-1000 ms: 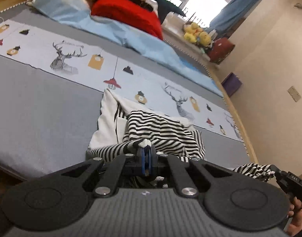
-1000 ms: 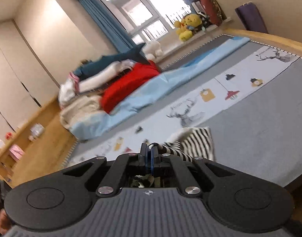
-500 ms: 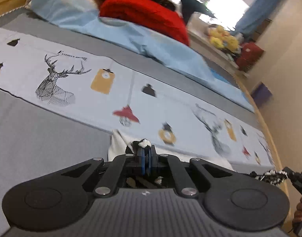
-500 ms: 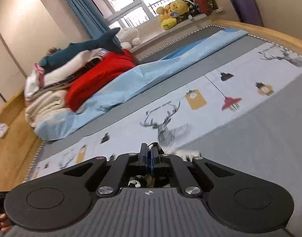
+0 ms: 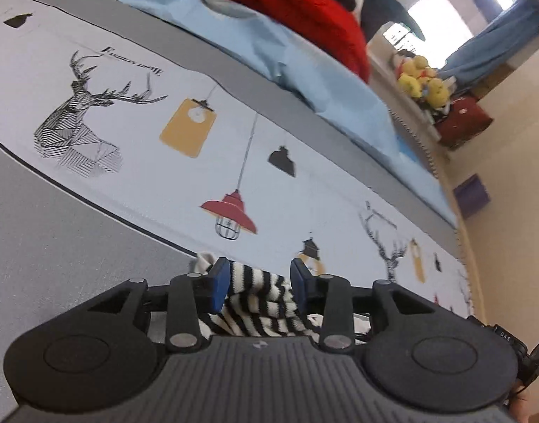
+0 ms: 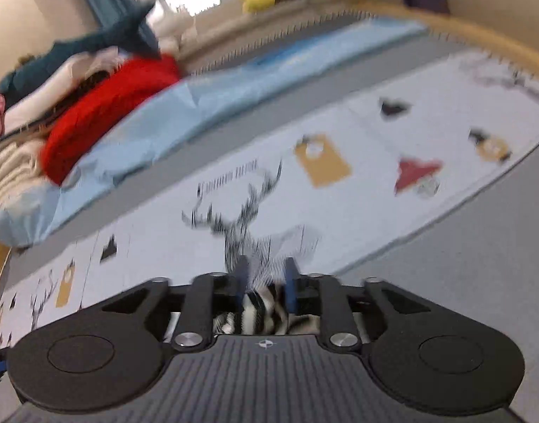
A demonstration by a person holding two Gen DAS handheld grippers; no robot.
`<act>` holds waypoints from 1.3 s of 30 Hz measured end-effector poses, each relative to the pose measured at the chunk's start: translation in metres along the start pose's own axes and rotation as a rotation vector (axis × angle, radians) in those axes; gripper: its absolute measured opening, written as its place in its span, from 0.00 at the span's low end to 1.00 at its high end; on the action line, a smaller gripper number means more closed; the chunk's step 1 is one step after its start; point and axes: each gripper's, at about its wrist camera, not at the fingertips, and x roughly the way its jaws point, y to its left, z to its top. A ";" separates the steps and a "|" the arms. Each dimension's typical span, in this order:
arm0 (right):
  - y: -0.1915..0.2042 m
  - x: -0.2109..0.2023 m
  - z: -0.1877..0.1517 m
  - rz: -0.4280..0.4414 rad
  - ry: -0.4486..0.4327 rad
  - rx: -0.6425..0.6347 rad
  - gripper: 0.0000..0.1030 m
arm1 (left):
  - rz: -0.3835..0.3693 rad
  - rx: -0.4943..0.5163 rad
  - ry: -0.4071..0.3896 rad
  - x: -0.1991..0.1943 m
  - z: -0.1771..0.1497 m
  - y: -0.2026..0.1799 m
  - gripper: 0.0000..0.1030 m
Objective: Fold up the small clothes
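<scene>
Two hand-held grippers work over one bed (image 5: 58, 246), each seen from its own camera. One striped garment (image 5: 259, 296), black and white, lies on the grey bedcover at the near edge of the printed pale-blue strip (image 5: 199, 183).

The left hand-held gripper (image 5: 259, 278) stands partly open, its jaws having just been opening. The striped cloth bunches up between the two blue pads (image 5: 218, 283) and reaches close to both, but it sits loose, and whether it touches a pad I cannot tell. The right hand-held gripper (image 6: 266, 283) is likewise partly open, its jaws also just opened, with a fold of the striped garment (image 6: 259, 312) lying between and behind its pads, not pinched.

On the strip the left view counts two deer heads, one sharp at the left (image 5: 82, 120) and one smaller at the right, plus one red lamp (image 5: 230, 216) and one yellow tag (image 5: 188, 132). The right view, blurred by motion, shows one deer head (image 6: 248, 218) just ahead of the pads.

Both views show one red cushion (image 5: 297, 10), a crumpled light-blue sheet (image 5: 269, 56) and yellow plush toys (image 5: 422, 83) on the windowsill. Only the right view shows the dark teal plush (image 6: 104, 38) and the stacked cream bedding (image 6: 8, 172). Only the left view shows a white corner of the garment (image 5: 204, 262) and a dark red object (image 5: 465, 121) by the wall.
</scene>
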 end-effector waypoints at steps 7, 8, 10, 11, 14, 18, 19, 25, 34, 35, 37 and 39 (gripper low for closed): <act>0.008 0.006 -0.020 0.112 0.106 -0.070 0.42 | -0.008 0.109 0.110 0.027 -0.021 -0.019 0.41; 0.013 0.012 -0.025 0.128 0.148 -0.101 0.45 | -0.018 0.111 0.111 0.030 -0.023 -0.022 0.43; 0.023 0.022 -0.036 0.109 0.192 -0.163 0.46 | -0.032 0.090 0.121 0.038 -0.025 -0.025 0.51; 0.026 0.026 -0.038 0.101 0.206 -0.174 0.47 | -0.036 0.079 0.129 0.042 -0.026 -0.027 0.52; 0.030 0.041 -0.041 0.070 0.229 -0.157 0.50 | -0.034 0.054 0.147 0.055 -0.028 -0.032 0.52; 0.038 0.054 -0.043 0.011 0.237 -0.166 0.49 | 0.061 0.059 0.161 0.070 -0.029 -0.037 0.25; 0.039 0.057 -0.043 -0.004 0.235 -0.171 0.47 | 0.083 0.056 0.168 0.073 -0.029 -0.035 0.19; 0.041 0.048 -0.025 0.020 0.144 -0.088 0.09 | 0.022 0.056 0.017 0.052 -0.009 -0.040 0.13; 0.041 0.049 -0.006 0.010 -0.035 0.000 0.08 | 0.066 -0.016 -0.083 0.066 0.009 -0.037 0.00; 0.039 0.057 -0.007 0.003 -0.018 0.006 0.08 | 0.064 -0.028 -0.065 0.069 0.010 -0.035 0.00; 0.039 0.072 -0.009 0.005 0.041 -0.004 0.11 | 0.036 -0.034 -0.024 0.071 0.011 -0.032 0.01; 0.043 0.082 -0.010 -0.016 0.096 -0.023 0.15 | 0.024 -0.003 -0.004 0.071 0.015 -0.030 0.08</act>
